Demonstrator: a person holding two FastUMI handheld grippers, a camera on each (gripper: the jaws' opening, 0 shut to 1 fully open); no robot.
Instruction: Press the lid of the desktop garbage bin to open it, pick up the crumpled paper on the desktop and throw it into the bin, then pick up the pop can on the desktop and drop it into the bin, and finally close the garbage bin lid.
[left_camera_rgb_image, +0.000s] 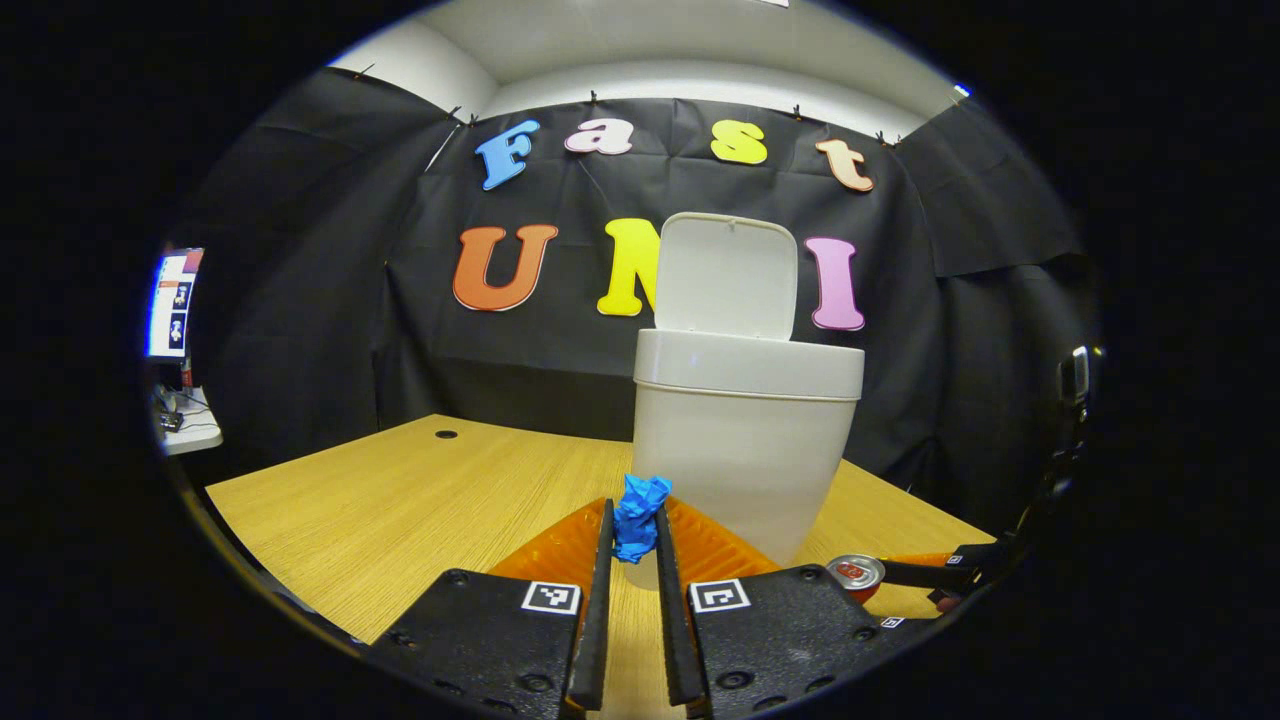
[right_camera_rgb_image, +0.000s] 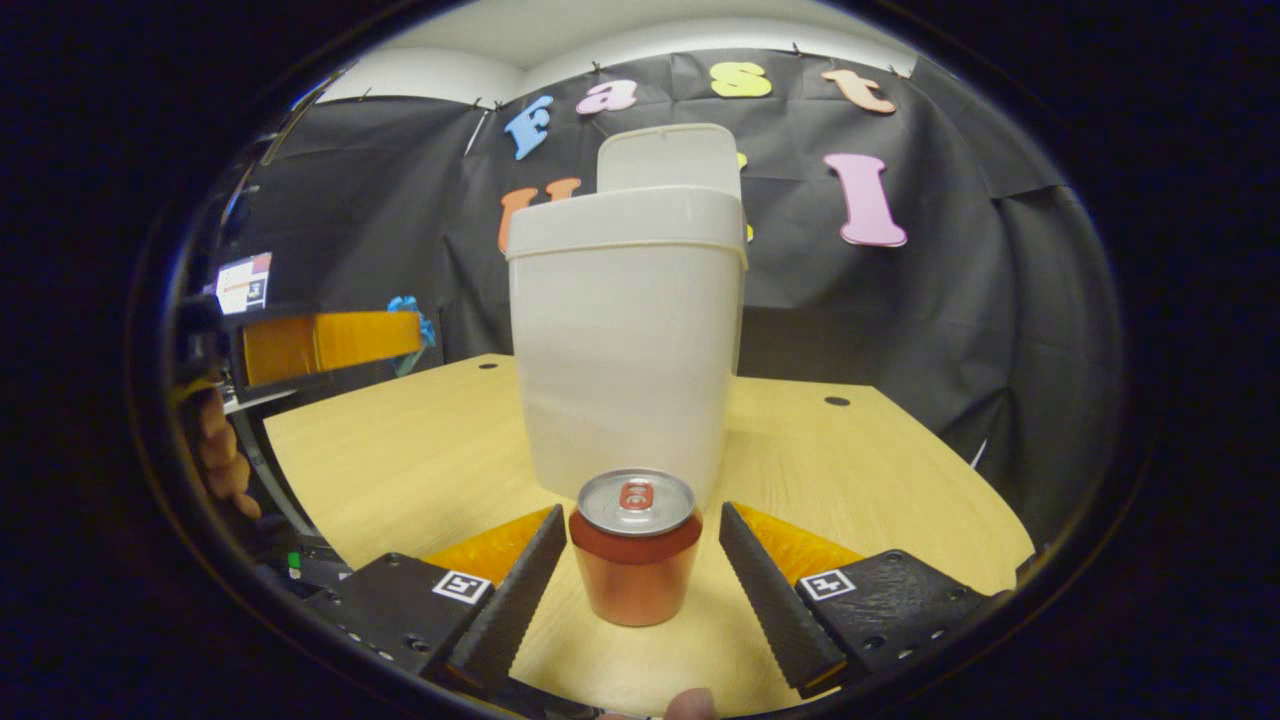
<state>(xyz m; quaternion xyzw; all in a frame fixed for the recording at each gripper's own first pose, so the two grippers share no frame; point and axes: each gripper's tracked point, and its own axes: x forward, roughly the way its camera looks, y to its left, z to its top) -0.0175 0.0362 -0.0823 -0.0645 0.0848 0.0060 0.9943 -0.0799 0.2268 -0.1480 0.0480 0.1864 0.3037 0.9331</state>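
Left gripper (left_camera_rgb_image: 633, 545): fingers pinched on the blue crumpled paper (left_camera_rgb_image: 640, 515), held in front of the bin, apparently ready to lift toward the opening.
Right gripper (right_camera_rgb_image: 632, 560): jaws spread wide either side of the pop can (right_camera_rgb_image: 635, 548), not touching it; a grasp looks likely to come next.
Garbage bin (left_camera_rgb_image: 745, 440): upright mid-desk, lid (left_camera_rgb_image: 727, 277) flipped up, so the mouth stands open for both items.
Desk (left_camera_rgb_image: 400, 500): pale wood grain.
Room: black cloth wall behind; a lit screen (left_camera_rgb_image: 172, 303) off to one side.
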